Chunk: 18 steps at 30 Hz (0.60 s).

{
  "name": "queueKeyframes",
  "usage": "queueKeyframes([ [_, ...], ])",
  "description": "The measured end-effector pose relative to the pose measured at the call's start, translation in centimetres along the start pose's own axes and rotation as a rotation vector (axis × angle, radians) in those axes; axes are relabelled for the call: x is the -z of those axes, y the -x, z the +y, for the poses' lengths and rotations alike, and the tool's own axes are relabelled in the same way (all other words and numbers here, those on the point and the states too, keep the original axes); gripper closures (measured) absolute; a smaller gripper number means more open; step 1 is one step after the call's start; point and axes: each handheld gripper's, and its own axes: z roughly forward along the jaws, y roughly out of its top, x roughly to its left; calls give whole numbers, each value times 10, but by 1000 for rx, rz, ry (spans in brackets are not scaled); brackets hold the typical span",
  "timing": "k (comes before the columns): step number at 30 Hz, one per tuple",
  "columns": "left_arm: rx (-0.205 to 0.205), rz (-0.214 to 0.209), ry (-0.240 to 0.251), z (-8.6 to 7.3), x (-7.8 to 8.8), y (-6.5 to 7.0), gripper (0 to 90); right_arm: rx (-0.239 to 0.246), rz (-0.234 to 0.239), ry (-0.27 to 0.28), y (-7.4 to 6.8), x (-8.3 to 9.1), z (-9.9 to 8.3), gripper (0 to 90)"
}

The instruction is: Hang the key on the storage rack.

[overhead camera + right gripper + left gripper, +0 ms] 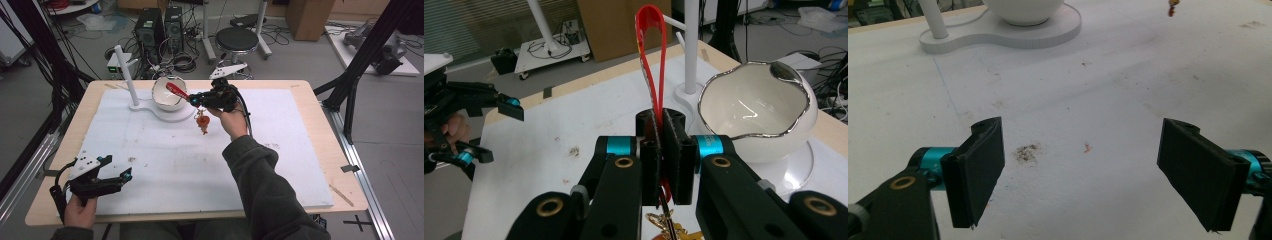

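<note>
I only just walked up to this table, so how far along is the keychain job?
Done: the right gripper has picked up the red strap, clamped between its jaws, and the orange charm dangles clear of the white mat. In hand: the strap is held near the white bowl and peg stand. Left, probably: hanging or dropping it there. The left gripper waits open.

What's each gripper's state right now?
Left gripper: open, nothing held, above the white table mat.
Right gripper: shut on the red strap loop with dangling charm.
</note>
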Motion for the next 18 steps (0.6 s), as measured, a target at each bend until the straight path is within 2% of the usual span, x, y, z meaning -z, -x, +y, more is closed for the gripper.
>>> queueKeyframes([
  [4, 6, 1, 0, 0, 0, 0, 195, 3, 0, -24, -2, -8, 4, 859],
  [18, 7, 2, 6, 0, 1, -2, 195, 25, 16, -34, -7, -30, 22, 859],
])
